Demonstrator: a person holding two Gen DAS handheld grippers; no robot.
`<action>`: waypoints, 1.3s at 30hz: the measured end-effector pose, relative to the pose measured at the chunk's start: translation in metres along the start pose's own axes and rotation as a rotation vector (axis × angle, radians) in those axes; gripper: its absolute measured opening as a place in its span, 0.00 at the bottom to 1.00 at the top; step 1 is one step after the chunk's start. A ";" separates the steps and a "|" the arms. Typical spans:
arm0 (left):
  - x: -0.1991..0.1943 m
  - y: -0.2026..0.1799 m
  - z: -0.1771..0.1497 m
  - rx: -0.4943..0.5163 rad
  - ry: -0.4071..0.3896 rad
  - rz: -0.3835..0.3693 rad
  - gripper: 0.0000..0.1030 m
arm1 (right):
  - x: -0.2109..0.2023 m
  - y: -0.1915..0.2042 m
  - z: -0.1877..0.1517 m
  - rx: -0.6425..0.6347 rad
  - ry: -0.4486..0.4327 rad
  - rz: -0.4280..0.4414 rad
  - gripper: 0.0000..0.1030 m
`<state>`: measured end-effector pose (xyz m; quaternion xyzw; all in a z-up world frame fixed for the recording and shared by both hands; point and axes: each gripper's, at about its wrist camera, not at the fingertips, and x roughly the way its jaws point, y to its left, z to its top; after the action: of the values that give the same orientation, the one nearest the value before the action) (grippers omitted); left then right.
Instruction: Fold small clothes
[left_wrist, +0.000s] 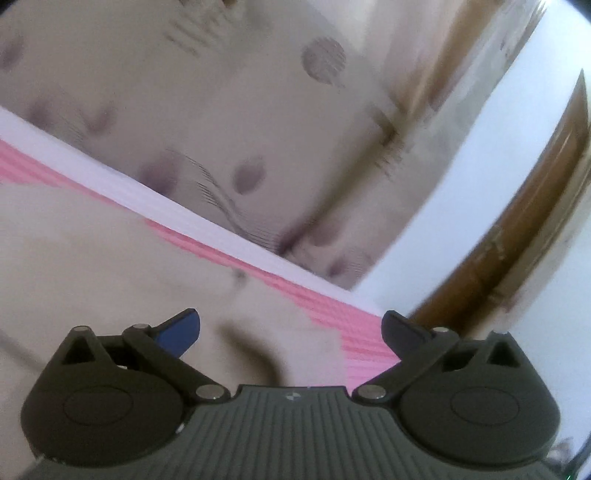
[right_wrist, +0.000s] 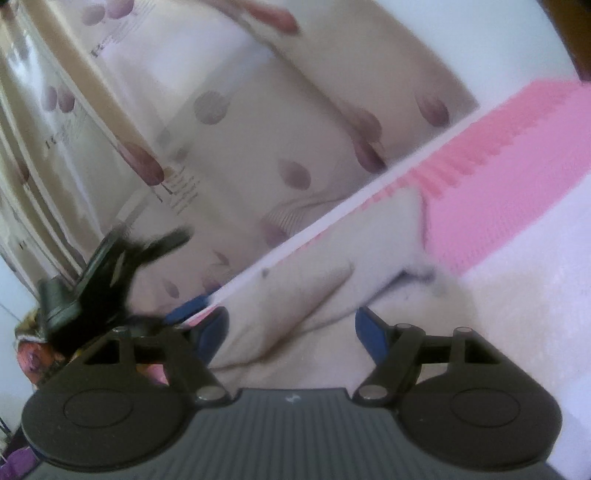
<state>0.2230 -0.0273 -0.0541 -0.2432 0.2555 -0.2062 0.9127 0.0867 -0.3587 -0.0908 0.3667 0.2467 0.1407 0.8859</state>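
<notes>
The left tongs (left_wrist: 290, 334) stand spread wide with nothing between the tips, hovering over a cream garment (left_wrist: 92, 258) lying flat on the pink mat (left_wrist: 332, 306). The right tongs (right_wrist: 291, 334) are partly open around a raised fold of the same cloth (right_wrist: 295, 295); whether the pads press on it cannot be told. With both views blurred, a hurried close could likely catch too little cloth, and the fold may slip skewed toward the curtain (left_wrist: 203, 110) at the far side.
</notes>
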 end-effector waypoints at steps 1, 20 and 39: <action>-0.014 0.006 -0.002 0.025 -0.019 0.050 1.00 | 0.007 0.006 0.003 -0.020 0.017 -0.006 0.73; -0.063 0.084 -0.034 -0.080 -0.113 0.288 1.00 | 0.103 0.043 0.023 -0.313 0.089 -0.445 0.38; -0.058 0.084 -0.038 -0.073 -0.116 0.294 1.00 | 0.066 -0.023 0.039 0.050 0.059 -0.188 0.08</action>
<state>0.1776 0.0557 -0.1073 -0.2478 0.2426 -0.0468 0.9368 0.1645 -0.3694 -0.1053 0.3597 0.3093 0.0614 0.8782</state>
